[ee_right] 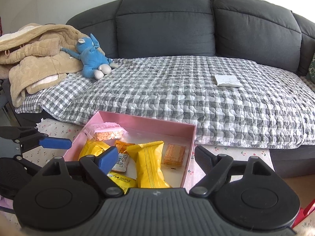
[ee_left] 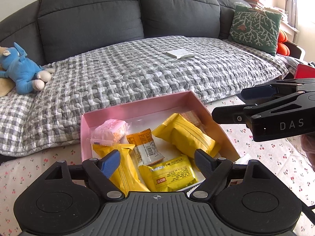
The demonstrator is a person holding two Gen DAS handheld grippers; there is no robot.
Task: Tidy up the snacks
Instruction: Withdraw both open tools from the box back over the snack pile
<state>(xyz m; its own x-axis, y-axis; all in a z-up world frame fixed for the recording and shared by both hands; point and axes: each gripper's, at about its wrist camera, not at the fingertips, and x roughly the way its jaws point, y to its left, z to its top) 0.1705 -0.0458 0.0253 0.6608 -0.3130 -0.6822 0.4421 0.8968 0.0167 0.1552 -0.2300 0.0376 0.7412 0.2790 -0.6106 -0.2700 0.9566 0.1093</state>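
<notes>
A pink box (ee_left: 137, 109) (ee_right: 145, 121) sits on a cherry-print cloth in front of the sofa. It holds several snack packets: yellow pouches (ee_left: 189, 137) (ee_right: 149, 165), a pink-wrapped cracker pack (ee_left: 110, 130) (ee_right: 107, 132), a small orange-and-white packet (ee_left: 146, 147) and a clear-wrapped biscuit (ee_right: 174, 154). My left gripper (ee_left: 157, 163) is open and empty above the box's near edge. My right gripper (ee_right: 155, 158) is open and empty above the box's near right corner. It shows from the side in the left wrist view (ee_left: 246, 106), and the left gripper shows in the right wrist view (ee_right: 49, 144).
A grey sofa (ee_left: 157, 9) with a checked quilt (ee_left: 137, 72) stands behind the box. On it lie a blue plush toy (ee_left: 21, 72) (ee_right: 92, 59), a white booklet (ee_left: 180, 53) (ee_right: 228, 81), a green cushion (ee_left: 256, 27) and a beige blanket (ee_right: 33, 55).
</notes>
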